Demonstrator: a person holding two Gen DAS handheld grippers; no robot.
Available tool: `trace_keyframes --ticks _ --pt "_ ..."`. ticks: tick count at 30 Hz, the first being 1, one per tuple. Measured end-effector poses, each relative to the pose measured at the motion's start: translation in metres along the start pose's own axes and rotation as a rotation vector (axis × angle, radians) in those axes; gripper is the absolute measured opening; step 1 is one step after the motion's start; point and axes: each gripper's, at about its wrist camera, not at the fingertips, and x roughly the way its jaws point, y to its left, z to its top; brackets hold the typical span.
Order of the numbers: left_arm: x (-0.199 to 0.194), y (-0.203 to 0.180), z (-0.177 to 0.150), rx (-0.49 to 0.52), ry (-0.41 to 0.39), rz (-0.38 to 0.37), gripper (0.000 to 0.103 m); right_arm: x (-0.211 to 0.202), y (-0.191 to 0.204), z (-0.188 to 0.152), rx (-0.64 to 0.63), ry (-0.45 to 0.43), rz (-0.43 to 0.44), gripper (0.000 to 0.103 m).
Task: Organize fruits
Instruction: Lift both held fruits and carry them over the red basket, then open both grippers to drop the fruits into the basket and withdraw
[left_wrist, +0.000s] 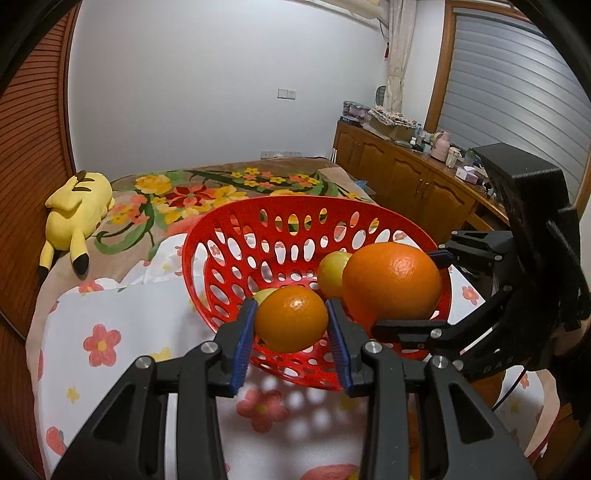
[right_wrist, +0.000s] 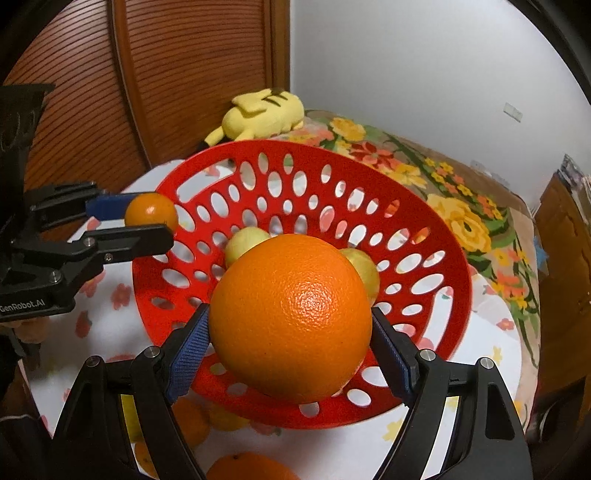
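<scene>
A red perforated basket (left_wrist: 229, 236) (right_wrist: 436, 229) sits on a flowered white cloth on the bed. My left gripper (left_wrist: 291, 321) is shut on a small orange (left_wrist: 291, 319), held over the basket's near rim; it shows in the right wrist view (right_wrist: 151, 214) too. My right gripper (right_wrist: 290, 332) is shut on a large orange (right_wrist: 291, 317), held above the basket; it also shows in the left wrist view (left_wrist: 391, 282). Two yellow-green fruits (right_wrist: 245, 240) (right_wrist: 364, 271) lie inside the basket.
Several loose oranges (right_wrist: 251, 467) lie on the cloth below the right gripper. A yellow plush toy (left_wrist: 79, 206) lies at the bed's far left by a wooden slatted wall. A wooden cabinet (left_wrist: 402, 177) with clutter stands at the right.
</scene>
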Motion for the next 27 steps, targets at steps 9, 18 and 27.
trace_keyframes --ticks 9,18,27 --pt "0.006 0.003 0.002 -0.002 0.008 0.006 0.036 0.013 0.001 0.001 -0.031 0.053 -0.003 0.084" --pt "0.007 0.004 0.002 -0.003 0.009 0.006 0.036 0.019 0.002 0.001 -0.032 0.077 0.004 0.085" --pt "0.01 0.007 -0.001 -0.009 0.013 0.006 0.036 0.008 0.002 0.006 -0.013 0.025 0.011 0.087"
